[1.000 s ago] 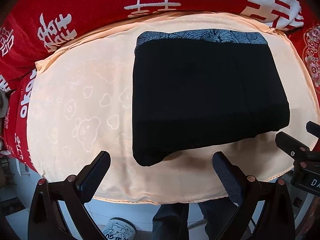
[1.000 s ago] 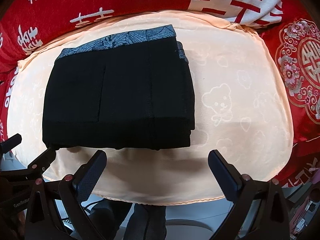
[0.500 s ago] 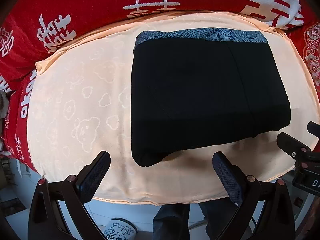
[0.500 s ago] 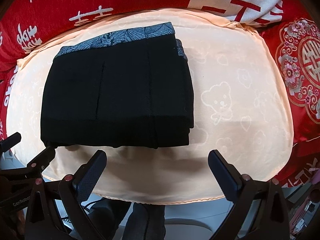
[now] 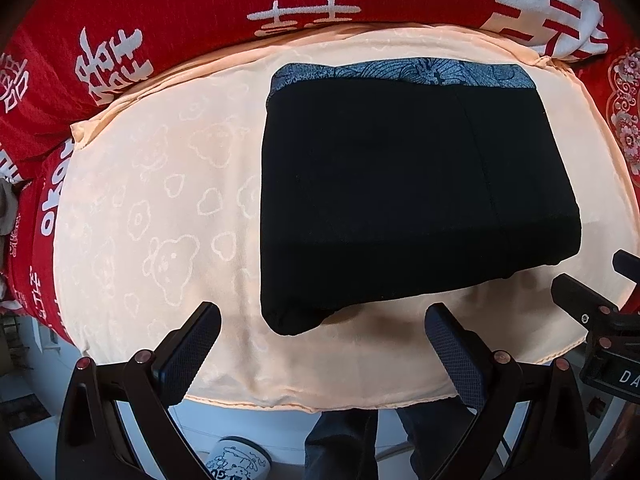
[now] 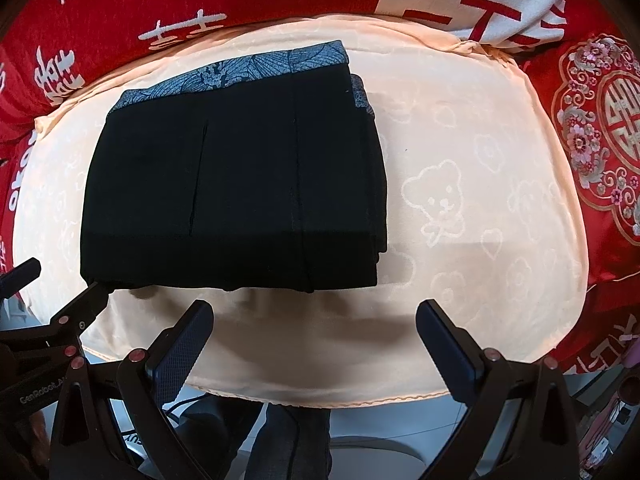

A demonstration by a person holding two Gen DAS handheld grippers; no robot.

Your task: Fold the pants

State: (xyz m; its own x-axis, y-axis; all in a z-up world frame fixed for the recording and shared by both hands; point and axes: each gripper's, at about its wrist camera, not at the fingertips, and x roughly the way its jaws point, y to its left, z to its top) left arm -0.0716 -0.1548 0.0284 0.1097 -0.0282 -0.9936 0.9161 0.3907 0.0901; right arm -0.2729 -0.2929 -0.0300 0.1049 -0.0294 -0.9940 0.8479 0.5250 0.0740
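Our left hand-held gripper (image 5: 322, 344) hangs with its jaws spread wide and nothing between them, just short of the near edge of the work surface; our right hand-held gripper (image 6: 314, 340) is likewise wide and empty, and the two sit close beside each other, each showing at the margin of the other's view.

Just ahead of both lie the pants (image 6: 234, 184), black, folded into a thick, fairly square packet on the peach cloth (image 5: 160, 220) with its bear and heart pattern; a grey-blue patterned waistband (image 5: 404, 74) runs along the far edge, and red fabric with white characters (image 5: 180, 12) surrounds the cloth.

We judge the packet soft and limp, light to moderate in weight, its several layers free to slide over one another; the right side shows stacked edges slightly out of step, so it may splay if lifted by one corner. To our eye the folding looks essentially done; should we move it, we would pinch all the layers at the two near corners, one gripper each, or at the near folded edge, not the top ply.
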